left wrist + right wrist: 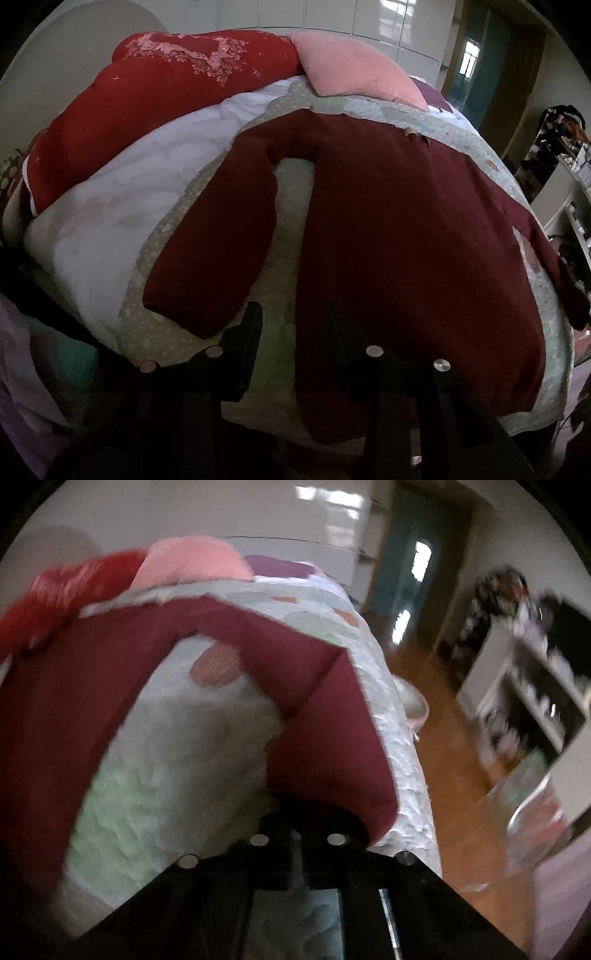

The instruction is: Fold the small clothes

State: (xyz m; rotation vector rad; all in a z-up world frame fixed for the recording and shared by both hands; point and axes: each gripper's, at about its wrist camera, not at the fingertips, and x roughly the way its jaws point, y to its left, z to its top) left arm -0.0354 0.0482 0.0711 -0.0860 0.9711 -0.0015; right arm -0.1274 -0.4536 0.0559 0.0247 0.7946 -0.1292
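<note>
- Looking along my left tongs (293,310), I see them partly open – the two fingers (251,332) stand apart and press on nothing.
- The near side edge of the maroon top (399,229) runs between these fingers; one finger is over the quilt (155,325), the other over the body of the top.
- The maroon top lies spread flat on the quilt of the bed, collar at the far end and hem near me.
- Its left sleeve (214,229) lies straight beside the body, with a strip of quilt showing between them.
- Behind the top I see a pink pillow (354,66) and a red embroidered blanket (155,96), both at the head of the bed.
- My right tongs (299,823) are closed, and the end of the right sleeve (325,746) goes into their tips – they hold it.
- This sleeve is bent, with a sharp crease in the middle, and it runs along the edge of the bed.
- The right view is blurred, so small details I cannot tell.
- A wooden floor (443,738) and a shelf unit (532,701) are beside the bed, on the right.
</note>
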